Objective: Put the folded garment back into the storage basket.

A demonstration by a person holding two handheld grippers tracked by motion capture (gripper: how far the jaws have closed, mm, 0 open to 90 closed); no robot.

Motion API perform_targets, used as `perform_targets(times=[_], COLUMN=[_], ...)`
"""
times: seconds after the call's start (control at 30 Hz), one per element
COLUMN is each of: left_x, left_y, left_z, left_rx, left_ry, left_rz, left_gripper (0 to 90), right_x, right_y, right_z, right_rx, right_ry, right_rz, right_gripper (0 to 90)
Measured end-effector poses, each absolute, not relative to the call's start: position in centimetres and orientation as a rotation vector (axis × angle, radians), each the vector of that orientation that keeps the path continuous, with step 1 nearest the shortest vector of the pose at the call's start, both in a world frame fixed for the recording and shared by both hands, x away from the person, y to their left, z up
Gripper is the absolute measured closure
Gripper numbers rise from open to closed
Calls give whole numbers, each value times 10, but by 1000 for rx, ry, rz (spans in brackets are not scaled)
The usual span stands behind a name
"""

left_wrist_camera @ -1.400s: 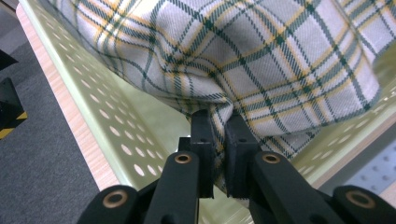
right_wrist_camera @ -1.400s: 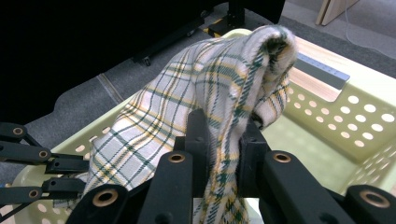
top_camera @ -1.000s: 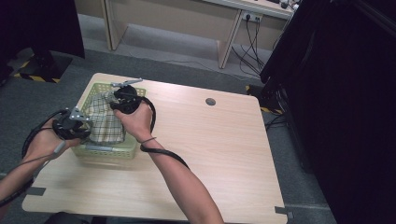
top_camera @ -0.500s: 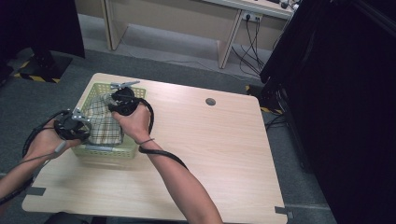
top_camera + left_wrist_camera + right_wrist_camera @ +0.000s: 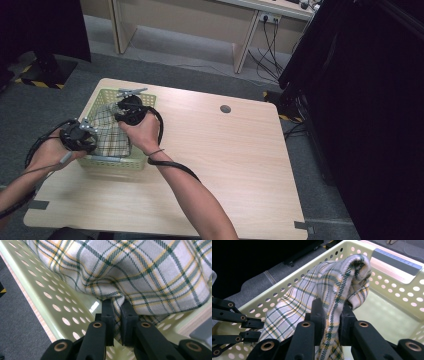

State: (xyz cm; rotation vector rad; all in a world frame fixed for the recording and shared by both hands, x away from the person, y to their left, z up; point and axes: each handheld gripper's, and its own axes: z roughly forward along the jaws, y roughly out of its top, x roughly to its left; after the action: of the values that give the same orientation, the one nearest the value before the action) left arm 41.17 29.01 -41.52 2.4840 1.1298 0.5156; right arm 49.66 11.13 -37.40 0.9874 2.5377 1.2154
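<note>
High view: plaid cloth [image 5: 111, 134] lies inside green basket [image 5: 98, 163], long axis 12-to-6. Left gripper [image 5: 117, 315] pinches its 9 o'clock edge; right gripper [image 5: 329, 315] clamps a fold at 12.

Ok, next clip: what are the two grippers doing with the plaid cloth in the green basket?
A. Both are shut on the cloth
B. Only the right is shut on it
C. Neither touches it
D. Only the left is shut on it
A: the left gripper pinches a fold of the plaid cloth between its jaws, and the right gripper clamps a raised bunch of it inside the green basket.
</note>
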Motion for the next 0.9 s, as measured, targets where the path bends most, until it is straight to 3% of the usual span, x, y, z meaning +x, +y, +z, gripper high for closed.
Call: perform_targets(times=[0.9], left_x=[419], left_y=[289], left_z=[-415], left_rx=[2564], left_ry=[1128], left_rz=[432], left_gripper=[824], right_x=[503], right_y=[113], right_z=[-386], right_rx=[1014], right_ry=[2591], right_rz=[1158], right_gripper=[776])
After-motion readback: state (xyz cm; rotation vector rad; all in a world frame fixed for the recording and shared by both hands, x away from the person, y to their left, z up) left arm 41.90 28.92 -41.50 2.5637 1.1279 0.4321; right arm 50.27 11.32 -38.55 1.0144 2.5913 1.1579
